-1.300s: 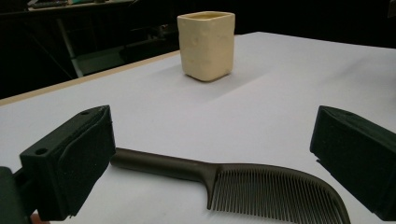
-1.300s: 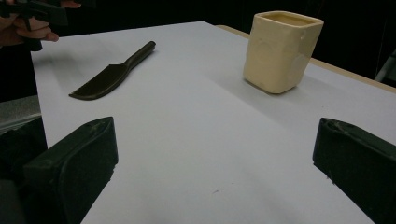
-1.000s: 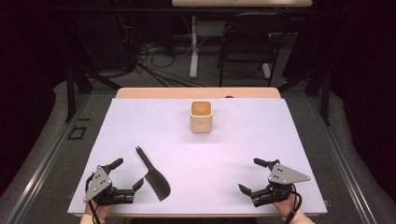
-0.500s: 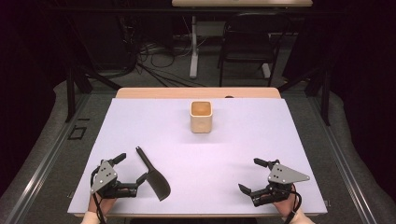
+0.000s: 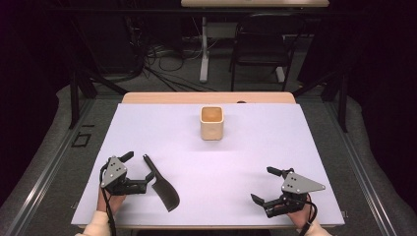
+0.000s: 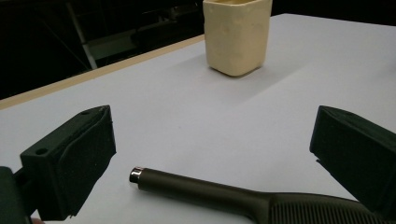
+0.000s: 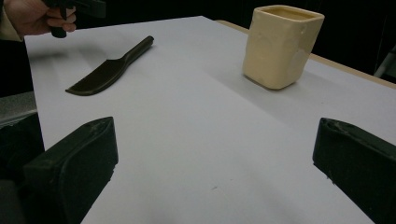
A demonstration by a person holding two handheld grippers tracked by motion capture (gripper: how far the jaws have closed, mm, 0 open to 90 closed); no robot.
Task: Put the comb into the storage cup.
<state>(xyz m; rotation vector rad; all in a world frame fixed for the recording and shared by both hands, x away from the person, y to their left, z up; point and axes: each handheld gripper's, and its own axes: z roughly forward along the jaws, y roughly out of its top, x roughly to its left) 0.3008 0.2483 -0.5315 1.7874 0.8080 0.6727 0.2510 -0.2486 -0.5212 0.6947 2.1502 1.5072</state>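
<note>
left gripper (image 5: 138,167): jaws spread wide, holding nothing, straddling the spatula handle.
spatula (image 5: 162,185): dark, flat on the white table (image 5: 246,147), near-left; blade cut off in the left gripper view.
cup (image 5: 212,123): cream, upright, far centre; interior hard to make out.
right gripper (image 5: 266,186): jaws apart, empty, near-right.

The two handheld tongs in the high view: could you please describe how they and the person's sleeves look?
Both the left tongs and the right tongs are black, each with two blocky, flat-faced jaws. Each carries a grey three-cornered plate on top, dotted with small dark holes, and trails a black cable toward the person. A light, cream-coloured sleeve shows at the left wrist, and a similar pale cuff at the right.
</note>
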